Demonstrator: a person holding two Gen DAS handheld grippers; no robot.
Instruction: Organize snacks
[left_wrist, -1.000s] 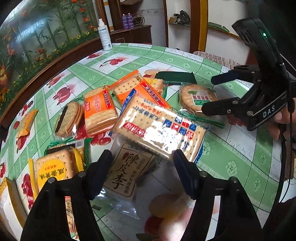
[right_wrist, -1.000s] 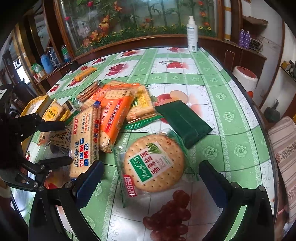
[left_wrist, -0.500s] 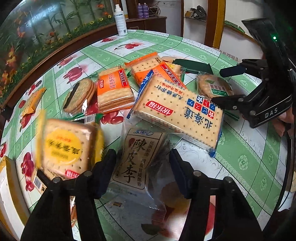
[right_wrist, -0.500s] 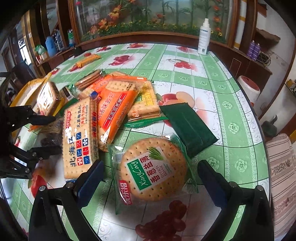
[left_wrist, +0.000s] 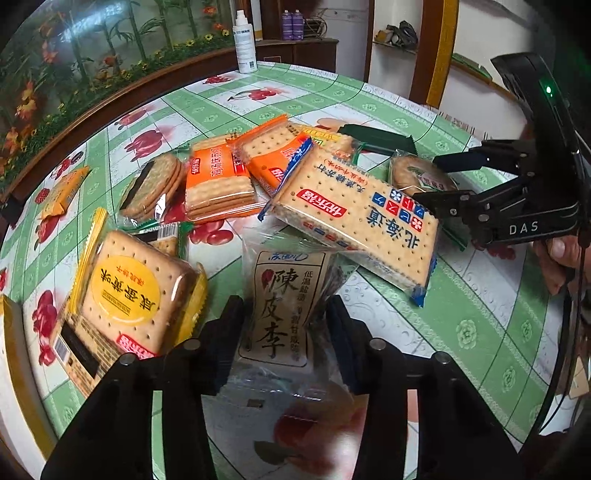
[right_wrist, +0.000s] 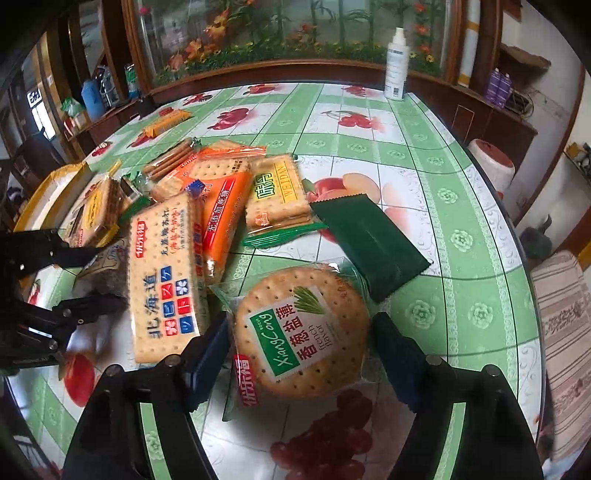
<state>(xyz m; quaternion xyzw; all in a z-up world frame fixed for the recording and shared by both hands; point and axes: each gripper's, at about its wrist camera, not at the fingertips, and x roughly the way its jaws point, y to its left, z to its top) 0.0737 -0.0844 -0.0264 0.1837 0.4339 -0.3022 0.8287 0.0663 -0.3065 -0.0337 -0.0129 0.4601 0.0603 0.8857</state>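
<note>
A clear bag of preserved plums with a beige label (left_wrist: 284, 295) lies at the table's near edge. My left gripper (left_wrist: 286, 325) has its closing jaws on either side of it, and both pads pinch the bag so the label buckles. A round scallion cracker packet (right_wrist: 299, 325) lies flat between the fingers of my right gripper (right_wrist: 299, 350). Those jaws are closing too, with the pads at the wrapper's edges and the packet undeformed. From the right wrist view, the left gripper (right_wrist: 92, 277) and the plum bag (right_wrist: 107, 266) show at far left.
A long soda cracker packet (left_wrist: 354, 218) leans over the plum bag's far end. A yellow cracker packet (left_wrist: 129, 291) sits left, orange packets (left_wrist: 218, 181) behind, and a dark green packet (right_wrist: 369, 243) right. A yellow-rimmed tray (right_wrist: 40, 195) stands left; a spray bottle (right_wrist: 397, 66) at the back.
Both pairs of jaws have narrowed: the left onto the plum bag, the right from wide open to the round cracker packet's edges. Neither hand has shifted much.
</note>
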